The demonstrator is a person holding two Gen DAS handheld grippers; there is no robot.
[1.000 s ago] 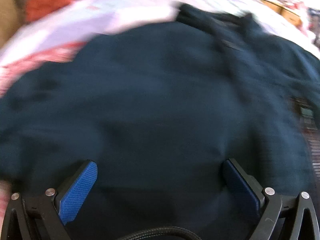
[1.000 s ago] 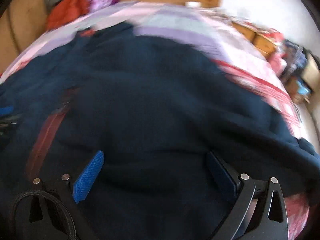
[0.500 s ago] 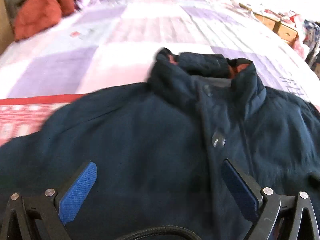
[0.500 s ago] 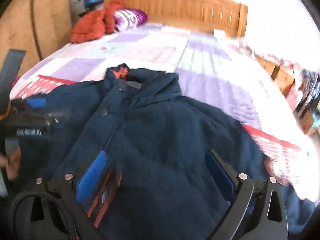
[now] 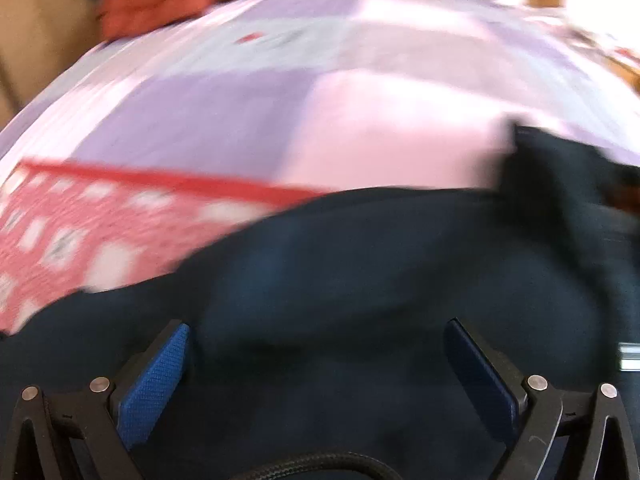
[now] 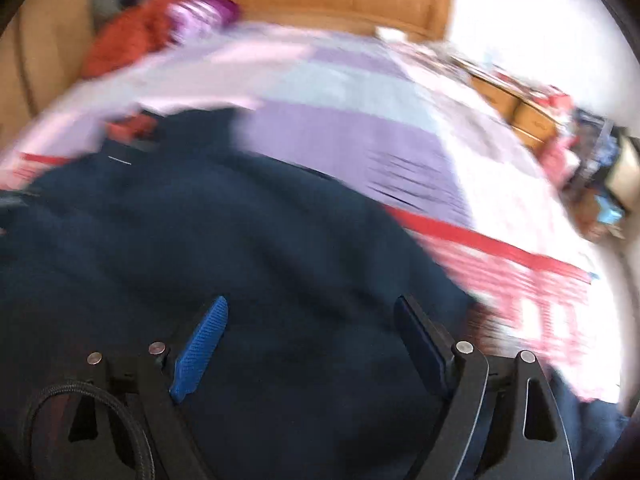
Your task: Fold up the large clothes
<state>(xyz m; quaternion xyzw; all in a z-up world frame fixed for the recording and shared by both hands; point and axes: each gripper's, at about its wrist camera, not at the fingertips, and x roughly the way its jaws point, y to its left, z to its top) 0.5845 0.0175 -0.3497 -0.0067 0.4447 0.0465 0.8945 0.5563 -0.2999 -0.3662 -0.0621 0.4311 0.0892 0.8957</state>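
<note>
Bed point(image 6: 352, 136): purple-and-pink patchwork cover, red-patterned band near the front.
Navy jacket point(image 5: 360, 264): spread flat on the bed, collar point(image 5: 560, 168) toward the headboard point(image 6: 320, 0); fills the lower part of both blurred views.
Orange garment point(image 6: 132, 40): heaped by the headboard.
Left gripper point(image 5: 316, 344): fingers wide apart, holding nothing, jacket fabric beyond and between them; contact apparently none.
Right gripper point(image 6: 312, 320): fingers likewise spread, unladen, over the jacket.

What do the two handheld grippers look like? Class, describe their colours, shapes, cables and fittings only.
Both the left gripper and the right gripper have black angular frames, silver rivets and two flat fingers faced with blue textured pads. A black braided cable loops near each base.
</note>
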